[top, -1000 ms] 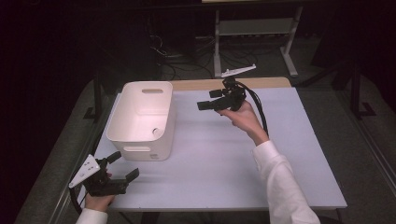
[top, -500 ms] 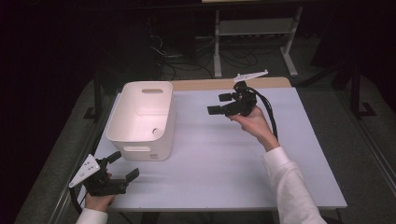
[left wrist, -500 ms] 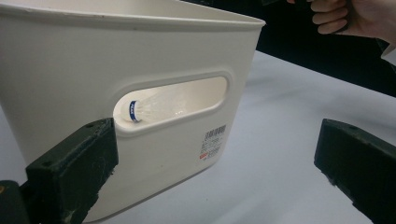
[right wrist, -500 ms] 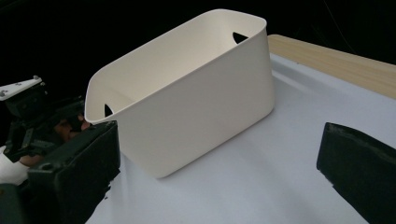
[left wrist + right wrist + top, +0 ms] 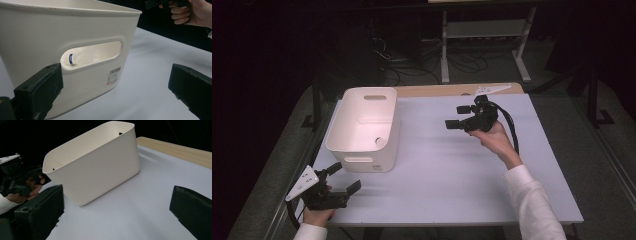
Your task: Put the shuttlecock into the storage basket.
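On the white table [image 5: 447, 170] sits a big white tub [image 5: 362, 125] near its left side. Right of the tub, the right gripper [image 5: 458, 124] is held up in the air, jaws wide apart, holding nothing. By the tub's near wall, the left gripper [image 5: 344, 177] is wide open and holds nothing too. Inside the tub lies a small shuttlecock [image 5: 80, 58], seen through the handle hole.

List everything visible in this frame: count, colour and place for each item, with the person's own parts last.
Bin: one, white, left half of the table, handle slots in its end walls.
Shuttlecock: one, white with a blue band, inside the bin, seen through the near slot.
Table: one, pale top, wooden strip along the far edge.
Left gripper: one, black, open, near-left table corner.
Right gripper: one, black, open, held above the table's right half.
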`<state>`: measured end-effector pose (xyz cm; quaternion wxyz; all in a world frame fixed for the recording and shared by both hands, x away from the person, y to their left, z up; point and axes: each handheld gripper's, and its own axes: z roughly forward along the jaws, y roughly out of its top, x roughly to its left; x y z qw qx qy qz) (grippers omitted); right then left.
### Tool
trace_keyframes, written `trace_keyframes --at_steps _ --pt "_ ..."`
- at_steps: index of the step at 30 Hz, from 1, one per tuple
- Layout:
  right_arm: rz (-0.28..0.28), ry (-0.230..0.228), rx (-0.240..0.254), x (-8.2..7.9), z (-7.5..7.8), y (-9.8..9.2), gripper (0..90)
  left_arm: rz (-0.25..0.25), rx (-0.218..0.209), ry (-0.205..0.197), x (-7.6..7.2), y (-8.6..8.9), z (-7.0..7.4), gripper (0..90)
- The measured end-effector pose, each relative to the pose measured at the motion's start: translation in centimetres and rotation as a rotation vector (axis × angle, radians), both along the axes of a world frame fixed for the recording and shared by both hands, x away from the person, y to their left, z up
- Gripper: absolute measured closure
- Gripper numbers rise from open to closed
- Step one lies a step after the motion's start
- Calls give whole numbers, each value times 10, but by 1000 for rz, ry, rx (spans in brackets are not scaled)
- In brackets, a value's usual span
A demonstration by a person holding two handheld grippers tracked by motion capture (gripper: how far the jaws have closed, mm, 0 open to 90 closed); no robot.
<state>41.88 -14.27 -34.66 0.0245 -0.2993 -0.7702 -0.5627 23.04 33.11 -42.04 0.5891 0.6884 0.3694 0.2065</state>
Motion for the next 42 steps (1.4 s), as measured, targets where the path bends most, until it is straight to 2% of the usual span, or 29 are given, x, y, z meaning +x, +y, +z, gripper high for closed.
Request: trace_keyframes --at_steps 15,30,42 --pt "-40 -15 14 -14 -16 -26 0 -2 -4 -2 0 0 0 0" --pt "-67 -24 15 -28 -30 -42 0 0 -5 -2 0 -1 0 0" --pt "-96 -53 12 -40 -39 -53 0 -4 10 0 -1 0 0 0"
